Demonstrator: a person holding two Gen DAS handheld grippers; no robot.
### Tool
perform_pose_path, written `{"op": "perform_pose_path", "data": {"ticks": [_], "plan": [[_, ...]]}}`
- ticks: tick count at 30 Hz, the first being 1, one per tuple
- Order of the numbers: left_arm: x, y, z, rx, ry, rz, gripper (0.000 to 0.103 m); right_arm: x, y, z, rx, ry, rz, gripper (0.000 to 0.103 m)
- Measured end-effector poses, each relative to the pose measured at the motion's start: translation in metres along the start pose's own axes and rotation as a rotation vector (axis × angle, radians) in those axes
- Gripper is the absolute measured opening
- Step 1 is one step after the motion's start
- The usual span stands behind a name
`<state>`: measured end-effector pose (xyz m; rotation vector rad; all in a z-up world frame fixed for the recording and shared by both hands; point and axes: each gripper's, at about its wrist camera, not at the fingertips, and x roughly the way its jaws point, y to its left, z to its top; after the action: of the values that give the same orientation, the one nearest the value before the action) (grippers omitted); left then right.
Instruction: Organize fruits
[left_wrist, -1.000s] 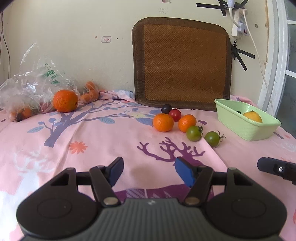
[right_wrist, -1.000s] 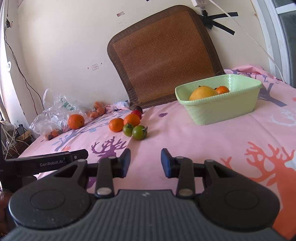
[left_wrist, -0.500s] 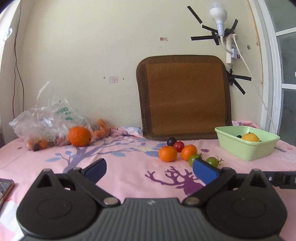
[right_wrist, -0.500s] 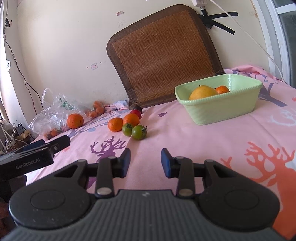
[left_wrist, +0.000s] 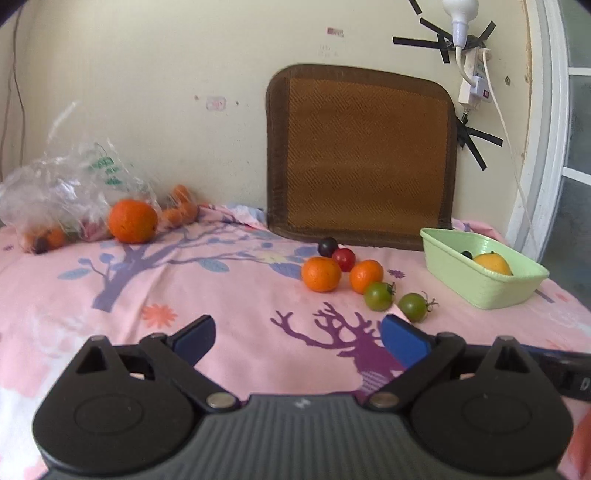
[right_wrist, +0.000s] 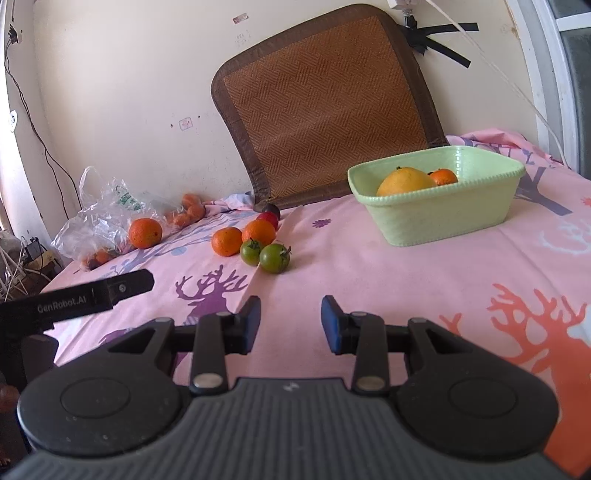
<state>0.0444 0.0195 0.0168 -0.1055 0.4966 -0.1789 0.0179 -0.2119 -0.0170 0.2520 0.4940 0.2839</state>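
Meanwhile, the loose fruit lay in a cluster mid-cloth: two green tomatoes (left_wrist: 377, 295) nearest me, two small oranges (left_wrist: 320, 274) just behind them, a red tomato (left_wrist: 344, 259) and a dark plum (left_wrist: 328, 246) at the back. The green basket (right_wrist: 443, 218) stood well apart to their right, already holding a yellow fruit (right_wrist: 405, 182) and a small orange. A bigger orange (left_wrist: 132, 220) sat beside the plastic bag (left_wrist: 55, 192) near the wall. By my reckoning, the risk was the round fruit rolling: a nudge on one green tomato could scatter its touching neighbours across the pink cloth (right_wrist: 369, 280). My left tongs (left_wrist: 297, 334) stood wide, its jaws closing slightly, nothing between them. My right tongs (right_wrist: 290, 320) hung partly open, empty, touching nothing.
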Motion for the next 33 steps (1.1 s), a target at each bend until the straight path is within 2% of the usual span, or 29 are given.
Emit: {"op": "perform_pose_path", "data": {"ticks": [2,4,5,7,10,13,17,18,19,20,21,25,30,33], "plan": [[0.013,0.003,0.016,-0.030,0.059,-0.086,0.084,0.007,0.001,0.006,-0.035,0.003,0.000,0.039],[0.027,0.001,0.029,-0.042,0.087,-0.135,0.073,0.016,0.002,0.016,-0.072,0.005,0.006,0.039],[0.034,-0.001,0.034,-0.037,0.099,-0.172,0.071,0.023,0.003,0.021,-0.099,0.016,0.021,0.039],[0.057,-0.005,0.045,-0.047,0.150,-0.247,0.059,0.037,0.006,0.029,-0.155,0.036,0.019,0.039],[0.092,-0.006,0.053,-0.125,0.250,-0.322,0.051,0.057,0.006,0.040,-0.177,0.062,0.039,0.039],[0.113,-0.009,0.054,-0.148,0.290,-0.305,0.051,0.073,0.006,0.047,-0.184,0.089,0.058,0.039],[0.132,-0.009,0.047,-0.184,0.328,-0.327,0.051,0.093,0.007,0.049,-0.194,0.139,0.074,0.040],[0.131,-0.011,0.046,-0.174,0.316,-0.319,0.050,0.096,0.008,0.048,-0.191,0.159,0.076,0.038],[0.130,-0.011,0.045,-0.174,0.310,-0.320,0.042,0.096,0.009,0.047,-0.201,0.159,0.079,0.033],[0.128,-0.009,0.044,-0.195,0.310,-0.337,0.037,0.092,0.009,0.046,-0.209,0.155,0.080,0.029],[0.125,-0.008,0.044,-0.212,0.310,-0.340,0.030,0.086,0.010,0.045,-0.210,0.140,0.072,0.029],[0.096,-0.019,0.038,-0.196,0.287,-0.380,0.030,0.045,0.002,0.040,-0.183,0.063,0.039,0.029],[0.052,-0.058,0.014,-0.092,0.264,-0.480,0.030,-0.024,-0.016,0.005,-0.150,-0.016,-0.091,0.029],[0.036,-0.086,-0.004,0.000,0.266,-0.500,0.030,-0.050,-0.025,-0.013,-0.146,-0.033,-0.167,0.029]]}}
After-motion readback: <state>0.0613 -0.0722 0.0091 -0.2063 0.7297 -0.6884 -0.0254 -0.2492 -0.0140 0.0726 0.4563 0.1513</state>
